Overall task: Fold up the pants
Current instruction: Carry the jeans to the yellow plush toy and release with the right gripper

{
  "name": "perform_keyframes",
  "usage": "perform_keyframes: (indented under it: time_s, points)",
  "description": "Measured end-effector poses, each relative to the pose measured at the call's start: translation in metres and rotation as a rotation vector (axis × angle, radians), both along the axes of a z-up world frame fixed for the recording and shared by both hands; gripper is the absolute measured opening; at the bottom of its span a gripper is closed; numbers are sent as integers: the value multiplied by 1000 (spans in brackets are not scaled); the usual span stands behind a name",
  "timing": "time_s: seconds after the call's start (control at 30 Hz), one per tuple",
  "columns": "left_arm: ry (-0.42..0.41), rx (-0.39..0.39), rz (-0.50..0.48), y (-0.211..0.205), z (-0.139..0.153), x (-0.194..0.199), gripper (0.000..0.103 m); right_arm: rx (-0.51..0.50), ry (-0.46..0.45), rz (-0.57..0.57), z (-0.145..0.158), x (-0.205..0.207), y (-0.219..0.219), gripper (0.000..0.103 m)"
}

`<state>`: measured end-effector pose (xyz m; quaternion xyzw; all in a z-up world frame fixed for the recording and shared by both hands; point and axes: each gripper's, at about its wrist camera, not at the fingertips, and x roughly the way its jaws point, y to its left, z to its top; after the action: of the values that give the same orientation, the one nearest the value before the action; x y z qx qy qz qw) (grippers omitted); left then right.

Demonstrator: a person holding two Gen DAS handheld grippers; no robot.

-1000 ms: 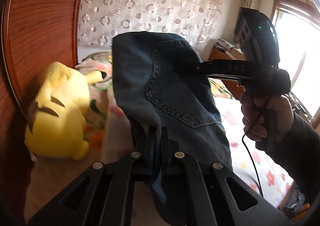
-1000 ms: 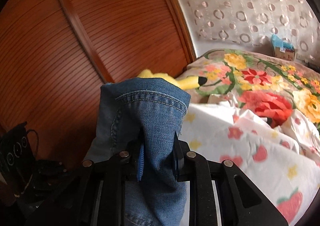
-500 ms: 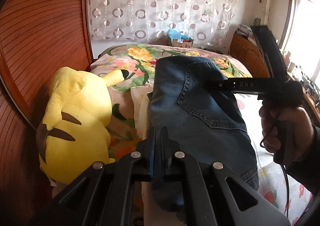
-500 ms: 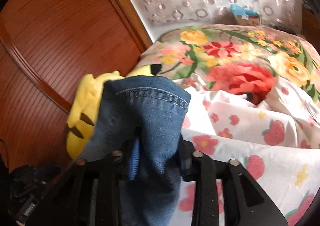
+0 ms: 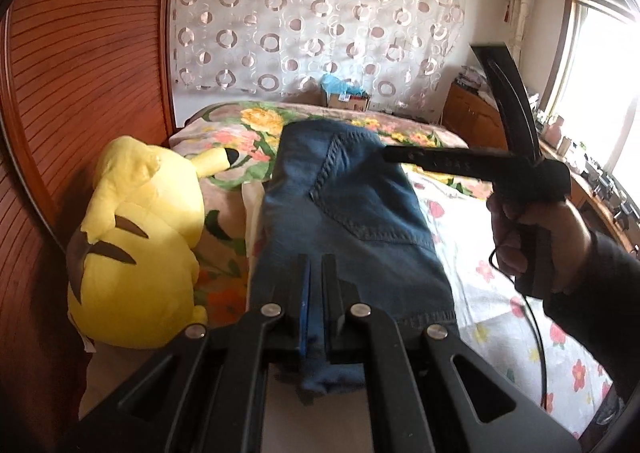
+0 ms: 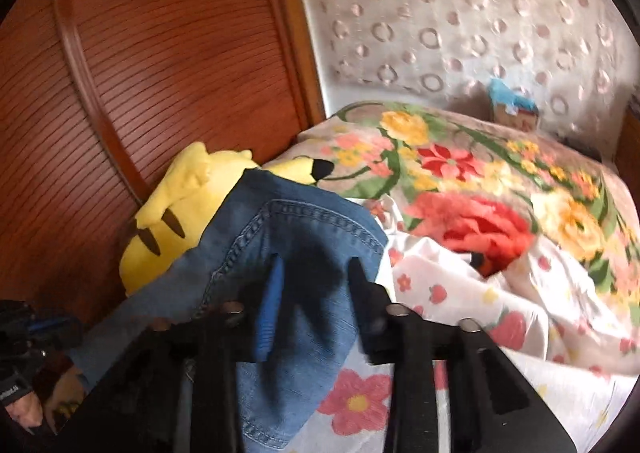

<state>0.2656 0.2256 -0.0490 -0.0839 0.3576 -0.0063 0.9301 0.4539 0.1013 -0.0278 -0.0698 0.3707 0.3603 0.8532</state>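
The blue jeans (image 5: 352, 213) lie folded on the bed, back pocket up, beside the plush. My left gripper (image 5: 316, 265) is shut on their near edge. The other hand-held gripper (image 5: 472, 163) shows at the right over the jeans' far part. In the right wrist view the jeans (image 6: 288, 253) spread under my right gripper (image 6: 314, 269), whose fingers stand apart with denim lying loose between them.
A yellow plush toy (image 5: 136, 237) lies left of the jeans against the wooden headboard (image 5: 80, 73). A flowered quilt (image 6: 480, 181) and white strawberry sheet (image 6: 500, 313) cover the bed. A wooden cabinet (image 5: 476, 121) stands at the right by the window.
Both grippers have lowered the jeans from the air onto the bed. The right gripper's fingers have opened and let go of the denim. The left stays shut.
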Motion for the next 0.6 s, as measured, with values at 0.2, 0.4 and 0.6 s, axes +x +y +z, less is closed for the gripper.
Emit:
perform_keyframes:
  time_s: [0.2, 0.4, 0.6]
  points:
    - [77, 32, 19, -8, -34, -1, 2, -85, 60, -14, -30, 21, 12, 24]
    - [65, 51, 33, -14, -35, -9, 2, -83, 48, -28, -26, 6, 2, 24]
    - [9, 58, 26, -23, -7, -27, 2, -25, 1, -9, 13, -44, -27, 24]
